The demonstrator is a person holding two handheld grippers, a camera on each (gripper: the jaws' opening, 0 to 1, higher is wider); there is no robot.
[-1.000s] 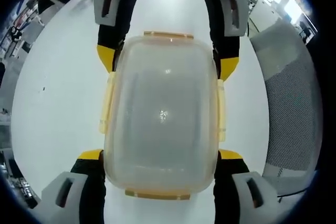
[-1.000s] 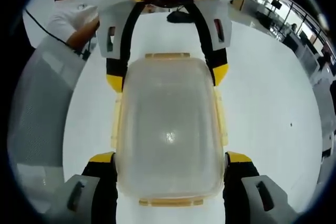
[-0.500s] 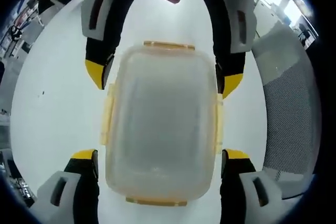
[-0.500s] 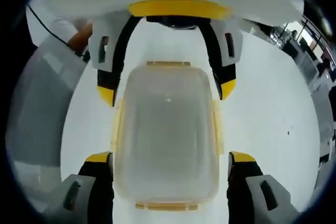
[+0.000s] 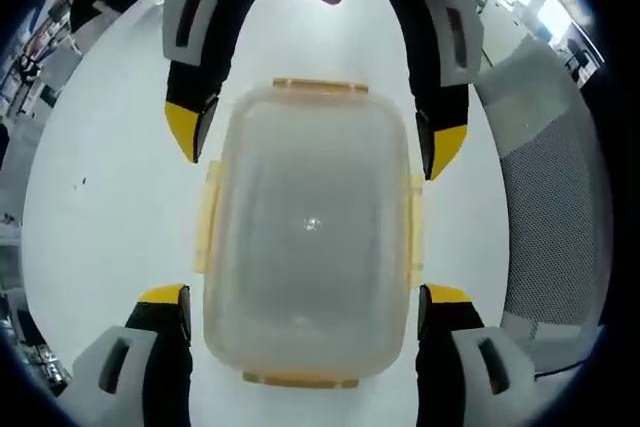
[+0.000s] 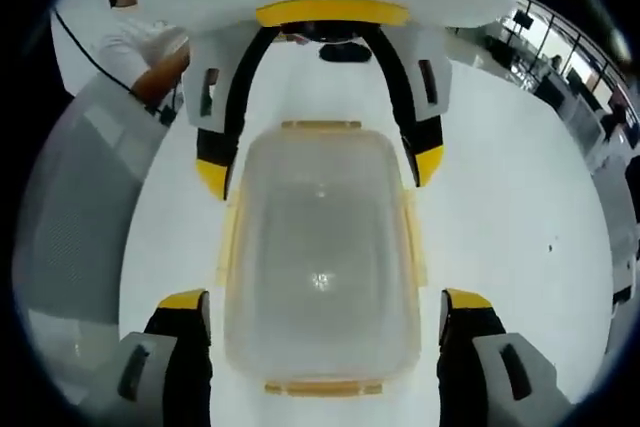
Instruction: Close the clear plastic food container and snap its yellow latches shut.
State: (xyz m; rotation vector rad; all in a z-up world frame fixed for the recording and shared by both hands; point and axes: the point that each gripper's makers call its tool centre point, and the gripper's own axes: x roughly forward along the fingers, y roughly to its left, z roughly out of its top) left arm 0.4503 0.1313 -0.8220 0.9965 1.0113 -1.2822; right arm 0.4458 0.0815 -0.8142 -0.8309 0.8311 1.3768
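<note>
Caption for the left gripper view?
Lidded container on white table, flanked by both open claws: left, right.

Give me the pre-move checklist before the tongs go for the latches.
1. Lid seated on the container: ok, it sits square on the base.
2. Left tongs open, straddling the near end: ok, neither jaw touches it.
3. Right tongs open at the opposite end: ok, apart from the walls.
4. Side latches snapped down: cannot tell.
5. End latch snapped down: cannot tell.
6. White table around the container free of obstacles: ok.
</note>
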